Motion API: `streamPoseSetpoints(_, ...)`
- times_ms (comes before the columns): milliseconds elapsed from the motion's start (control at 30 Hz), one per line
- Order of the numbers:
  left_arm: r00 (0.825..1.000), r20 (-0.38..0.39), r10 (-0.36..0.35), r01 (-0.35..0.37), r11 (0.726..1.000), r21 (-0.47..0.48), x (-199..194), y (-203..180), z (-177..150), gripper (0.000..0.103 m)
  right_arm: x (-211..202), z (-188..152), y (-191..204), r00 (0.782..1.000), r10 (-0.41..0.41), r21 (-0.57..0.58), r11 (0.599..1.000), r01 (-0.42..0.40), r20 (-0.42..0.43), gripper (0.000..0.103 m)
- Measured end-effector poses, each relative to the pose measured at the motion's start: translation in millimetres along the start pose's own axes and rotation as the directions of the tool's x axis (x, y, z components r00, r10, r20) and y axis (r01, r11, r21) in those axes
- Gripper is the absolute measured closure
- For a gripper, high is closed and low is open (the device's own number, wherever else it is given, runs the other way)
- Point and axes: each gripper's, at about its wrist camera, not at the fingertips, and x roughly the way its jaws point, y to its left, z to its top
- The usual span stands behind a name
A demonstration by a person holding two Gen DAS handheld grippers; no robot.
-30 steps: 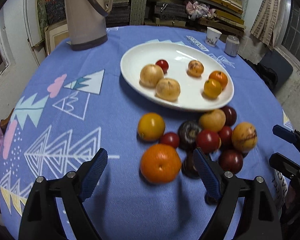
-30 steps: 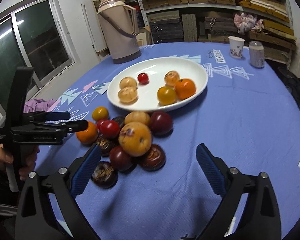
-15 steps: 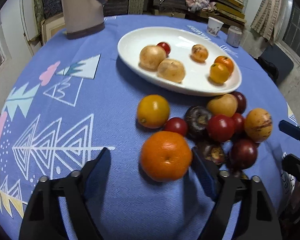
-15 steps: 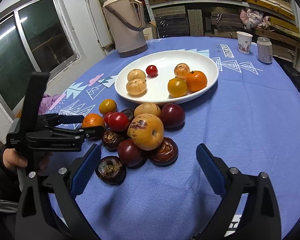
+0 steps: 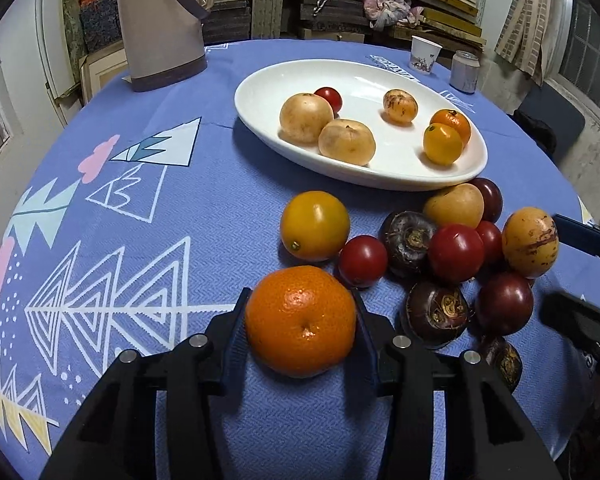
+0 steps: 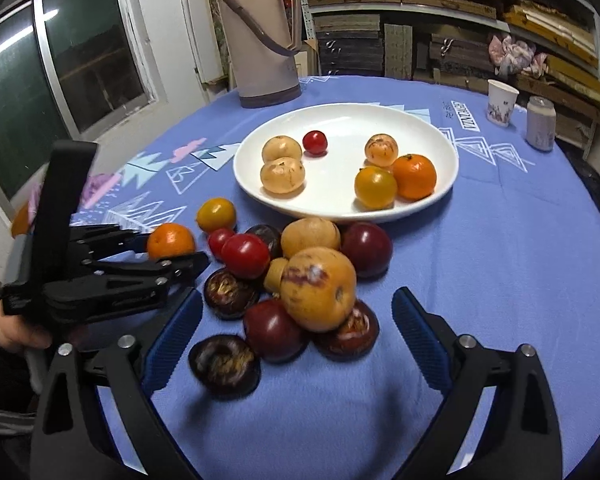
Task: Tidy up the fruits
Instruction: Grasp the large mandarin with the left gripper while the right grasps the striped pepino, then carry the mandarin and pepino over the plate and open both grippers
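The round orange tangerine (image 5: 300, 320), near the white oval plate (image 5: 380, 176), is clamped by the just-closed left gripper (image 5: 300, 332) for transfer there; the right gripper (image 6: 296, 340), narrowing but unclosed, straddles dark fruits (image 6: 274, 330).

A blue cloth (image 5: 220, 208) covers the worktop, printed with white outlined triangles, pink clouds and pale teal zigzags. The oval plate (image 5: 260, 92) is plain white; the orange (image 5: 300, 320) is bright orange, the tomato (image 5: 363, 260) red, the mangosteen (image 5: 436, 314) dark purple-brown. The thermos (image 6: 260, 32) is beige with a brown base, and the black tongs (image 6: 296, 328) have blue ribbed pads (image 6: 418, 338).
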Motion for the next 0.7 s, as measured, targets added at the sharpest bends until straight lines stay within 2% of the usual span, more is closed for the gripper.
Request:
streamPoseSetpoints(67,1.000,0.002,0.009,-0.009,1.000,0.005,0,-1,-1,0.056,10,2,-1,1.000,-0.003,0.010,1.000,0.003,-0.031,0.042)
streamPoseSetpoints(133,1.000,0.002,0.018,-0.018,1.000,0.012,-1,-3,-2,0.056,17,3,-5,0.999,-0.003,0.028,1.000,0.004,-0.047,0.043)
streamPoseSetpoints(233,1.000,0.002,0.019,-0.019,1.000,0.012,-1,-3,-2,0.056,21,2,-13,0.999,0.001,0.072,0.997,0.002,-0.050,0.062)
streamPoseSetpoints(400,1.000,0.001,0.028,-0.028,1.000,0.011,0,-4,-2,0.056,17,0,-25,0.998,0.042,0.119,0.992,-0.037,-0.041,0.063)
streamPoseSetpoints(700,0.999,-0.007,0.041,-0.041,0.999,-0.002,0,-5,0,0.055,-5,-4,-33,1.000,0.026,0.125,0.992,-0.025,-0.007,0.063)
